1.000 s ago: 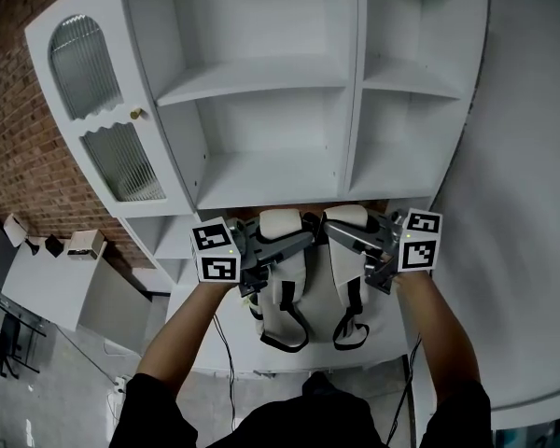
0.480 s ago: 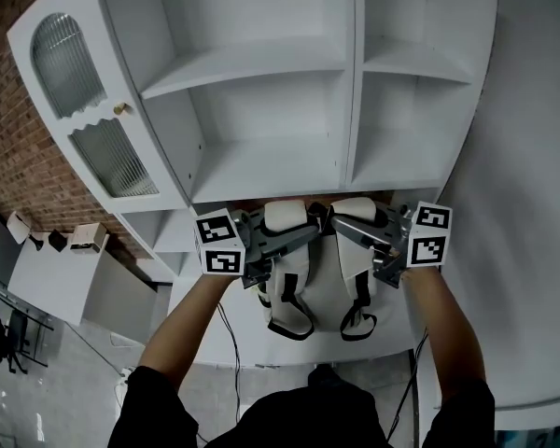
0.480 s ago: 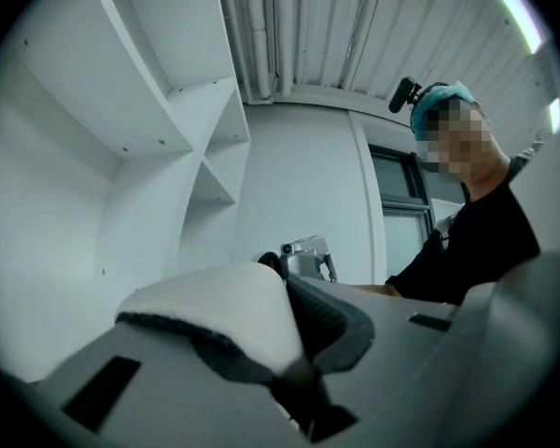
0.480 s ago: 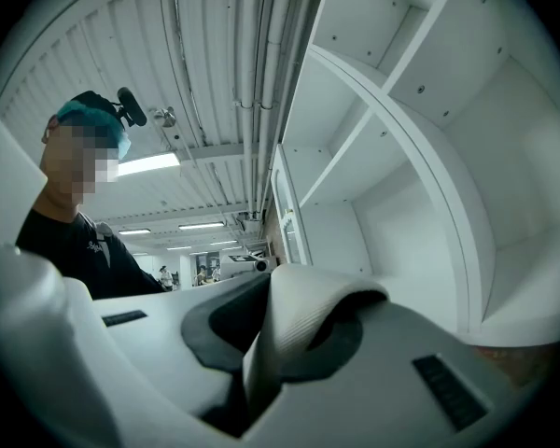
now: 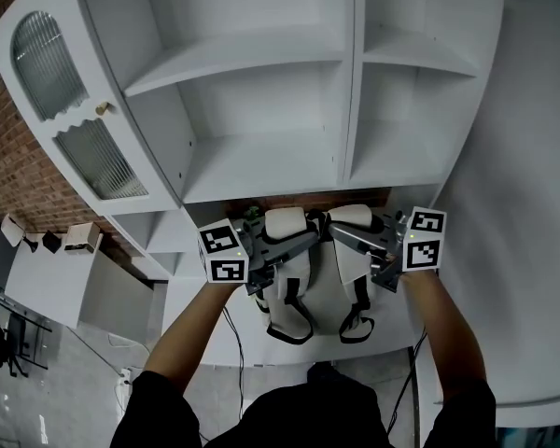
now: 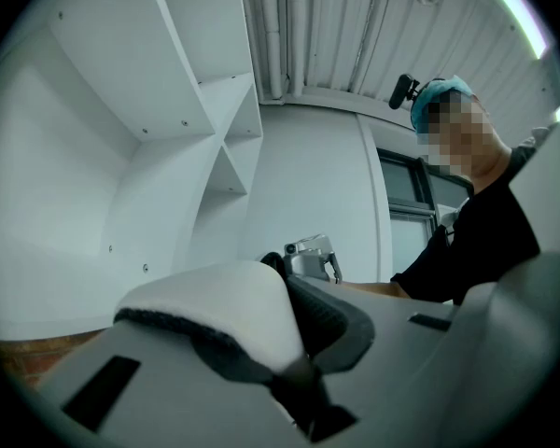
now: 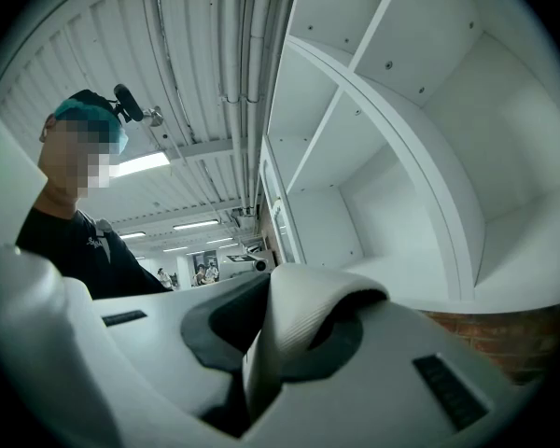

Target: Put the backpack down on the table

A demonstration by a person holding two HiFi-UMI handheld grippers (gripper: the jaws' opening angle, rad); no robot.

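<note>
A cream-white backpack [image 5: 319, 283] with black-edged shoulder straps hangs between my two grippers, over the white table [image 5: 202, 336] in front of the shelf unit. The left gripper [image 5: 306, 239] points inward from the left and is shut on the left shoulder strap [image 6: 226, 314] near its top. From the right, the right gripper [image 5: 336, 232] is shut on the right shoulder strap [image 7: 303, 317]. Both strap loops dangle below the jaws. Whether the bag's bottom touches the table is hidden.
A tall white shelf unit [image 5: 261, 110] with open compartments stands right behind the table, with a glass-fronted door [image 5: 70, 110] at its left. A wooden strip [image 5: 299, 201] shows under the shelves. A cable [image 5: 230, 336] crosses the table's left part. A white wall [image 5: 523, 203] is at right.
Both grippers have sunk together with the backpack hanging from them, and the shelf unit now sits higher relative to them. The grips on the straps are unchanged.
</note>
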